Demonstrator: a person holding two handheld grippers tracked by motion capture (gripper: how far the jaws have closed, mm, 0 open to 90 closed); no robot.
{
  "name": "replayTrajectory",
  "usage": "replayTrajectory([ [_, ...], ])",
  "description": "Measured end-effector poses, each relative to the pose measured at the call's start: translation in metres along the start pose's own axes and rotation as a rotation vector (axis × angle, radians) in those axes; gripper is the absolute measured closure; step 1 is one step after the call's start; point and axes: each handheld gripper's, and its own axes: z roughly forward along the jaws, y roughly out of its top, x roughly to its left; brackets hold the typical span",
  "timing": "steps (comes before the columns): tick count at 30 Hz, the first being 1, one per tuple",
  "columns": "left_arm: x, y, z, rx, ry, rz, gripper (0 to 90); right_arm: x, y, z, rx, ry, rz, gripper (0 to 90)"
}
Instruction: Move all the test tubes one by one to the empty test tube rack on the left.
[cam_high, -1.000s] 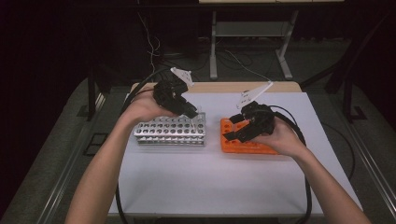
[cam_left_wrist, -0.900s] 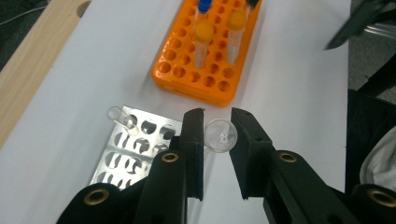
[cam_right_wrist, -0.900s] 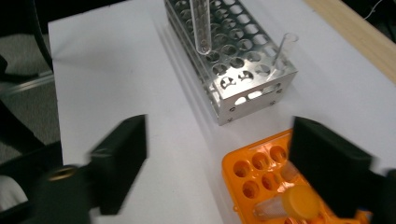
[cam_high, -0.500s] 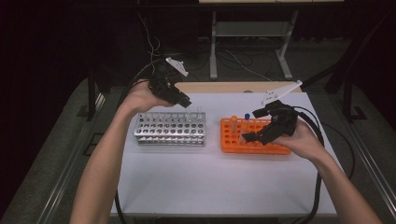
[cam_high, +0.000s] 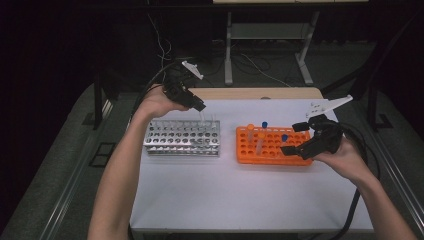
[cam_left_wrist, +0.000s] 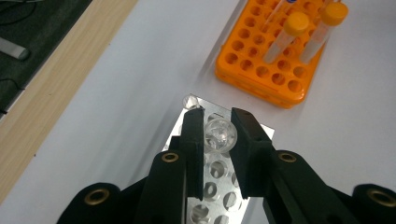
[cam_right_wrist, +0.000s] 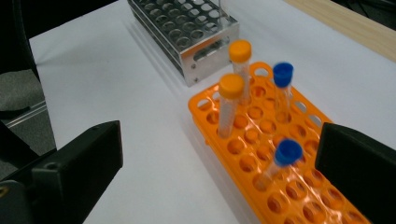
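Observation:
My left gripper (cam_high: 196, 105) hangs over the far right corner of the metal rack (cam_high: 165, 142), shut on a clear uncapped tube (cam_left_wrist: 219, 135) that points down toward the rack's holes (cam_left_wrist: 212, 186). A second clear tube (cam_left_wrist: 190, 100) stands just beyond it. The orange rack (cam_high: 250, 152) holds two orange-capped tubes (cam_right_wrist: 240, 51) (cam_right_wrist: 231, 86) and two blue-capped tubes (cam_right_wrist: 282, 72) (cam_right_wrist: 287, 151). My right gripper (cam_high: 299, 137) sits at the orange rack's right end, jaws wide open and empty (cam_right_wrist: 219, 158).
Both racks stand side by side on a white table top (cam_high: 240, 195). A wooden strip (cam_high: 260, 93) runs along the far edge. Cables (cam_high: 360, 150) trail from each gripper off the table sides.
My right gripper drew back to the right from over the orange rack and now stands open. My left gripper rose, then came down at the metal rack's far right corner with the clear tube.

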Motion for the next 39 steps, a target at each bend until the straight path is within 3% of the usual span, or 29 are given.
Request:
replayTrajectory([
  [13,0.017,0.002,0.027,0.007,0.008,-0.038,74.4,-0.011,-0.029,-0.012,-0.009,-0.015,0.042,0.5],
  [26,0.026,-0.012,0.050,0.023,-0.021,-0.079,74.4,-0.017,-0.046,-0.005,-0.014,-0.014,0.061,0.5],
  [39,0.027,-0.020,0.069,0.041,-0.042,-0.086,74.0,-0.018,-0.053,0.006,-0.006,-0.020,0.052,0.5],
])
